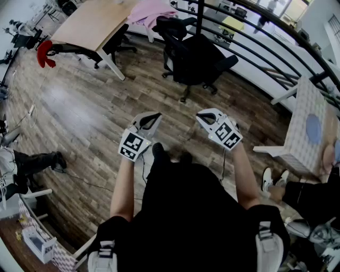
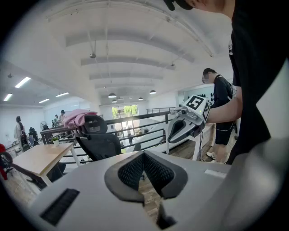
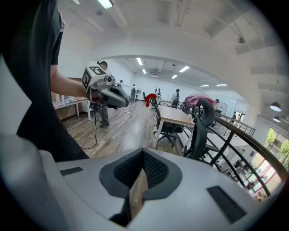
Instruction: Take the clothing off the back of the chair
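A pink garment (image 1: 151, 11) hangs over the headrest and back of a black office chair (image 1: 194, 56) across the wooden floor from me. My left gripper (image 1: 152, 116) and right gripper (image 1: 204, 116) are held side by side at waist height, well short of the chair, both shut with nothing between the jaws. The left gripper view shows the garment (image 2: 77, 117) on the chair (image 2: 97, 142) at its left, beyond that gripper's closed tips (image 2: 144, 155). In the right gripper view the garment (image 3: 198, 99) tops the chair (image 3: 198, 131) at the right, past the closed tips (image 3: 143, 153).
A wooden desk (image 1: 90, 24) stands left of the chair, with a red object (image 1: 45, 53) near it. A black railing (image 1: 276, 32) curves behind the chair. A white table (image 1: 308, 127) stands at the right. Other people's legs (image 1: 32, 162) and shoes (image 1: 271, 180) are at both sides.
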A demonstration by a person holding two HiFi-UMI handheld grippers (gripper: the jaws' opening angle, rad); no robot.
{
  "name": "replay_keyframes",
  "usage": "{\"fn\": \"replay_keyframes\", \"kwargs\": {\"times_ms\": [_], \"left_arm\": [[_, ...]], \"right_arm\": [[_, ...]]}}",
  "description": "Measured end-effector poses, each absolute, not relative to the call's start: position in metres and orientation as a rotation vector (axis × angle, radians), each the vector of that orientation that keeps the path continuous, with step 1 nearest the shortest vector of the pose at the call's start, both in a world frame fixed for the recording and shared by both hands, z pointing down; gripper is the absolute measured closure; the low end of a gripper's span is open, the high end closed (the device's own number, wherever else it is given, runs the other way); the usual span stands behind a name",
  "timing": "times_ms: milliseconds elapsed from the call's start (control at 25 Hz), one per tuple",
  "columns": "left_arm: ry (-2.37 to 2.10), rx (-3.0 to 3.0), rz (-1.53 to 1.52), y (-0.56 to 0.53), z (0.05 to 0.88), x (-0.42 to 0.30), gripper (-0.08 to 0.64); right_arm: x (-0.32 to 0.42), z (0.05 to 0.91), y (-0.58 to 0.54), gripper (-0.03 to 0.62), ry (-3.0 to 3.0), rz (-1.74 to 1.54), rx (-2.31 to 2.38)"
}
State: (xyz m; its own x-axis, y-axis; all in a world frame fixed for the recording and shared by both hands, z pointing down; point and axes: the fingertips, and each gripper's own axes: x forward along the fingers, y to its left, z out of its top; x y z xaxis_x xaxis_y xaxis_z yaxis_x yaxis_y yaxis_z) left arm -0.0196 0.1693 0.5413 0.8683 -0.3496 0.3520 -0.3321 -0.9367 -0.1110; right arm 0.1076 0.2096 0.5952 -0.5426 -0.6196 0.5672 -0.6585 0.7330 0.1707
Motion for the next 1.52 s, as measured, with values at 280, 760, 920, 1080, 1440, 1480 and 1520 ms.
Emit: {"fn": "replay_keyframes", "kwargs": {"times_ms": [280,760,920,1080,1440,1480,1520], "left_arm": [[0.559,-2.999,-0.571,0.170,0.544,-0.019,0.557],[0.569,-2.995,-0.571,0.173,0.542,-0.012,0.557],[0.587,-2.998,-0.568,0.174,0.542,-0.014,0.557],[0.610,-2.998,-0.559,0.176,0.542,-0.017,0.557],[0.632,-2.985,-0.550,0.177,0.537,-0.021,0.557],[0.634,-2.986,-0.549,0.176,0.537,-0.022,0.557],[0.636,-2.987,-0.550,0.176,0.538,-0.024,0.557]], "right_arm": [[0.109,0.603,0.213,0.595,-2.310,0.095,0.938],[0.116,0.609,0.214,0.594,-2.309,0.132,0.940],[0.123,0.610,0.211,0.592,-2.294,0.161,0.984],[0.123,0.614,0.212,0.592,-2.288,0.176,0.993],[0.118,0.615,0.216,0.592,-2.288,0.170,0.967],[0.117,0.615,0.217,0.592,-2.289,0.171,0.968],[0.116,0.615,0.218,0.592,-2.291,0.173,0.970]]}}
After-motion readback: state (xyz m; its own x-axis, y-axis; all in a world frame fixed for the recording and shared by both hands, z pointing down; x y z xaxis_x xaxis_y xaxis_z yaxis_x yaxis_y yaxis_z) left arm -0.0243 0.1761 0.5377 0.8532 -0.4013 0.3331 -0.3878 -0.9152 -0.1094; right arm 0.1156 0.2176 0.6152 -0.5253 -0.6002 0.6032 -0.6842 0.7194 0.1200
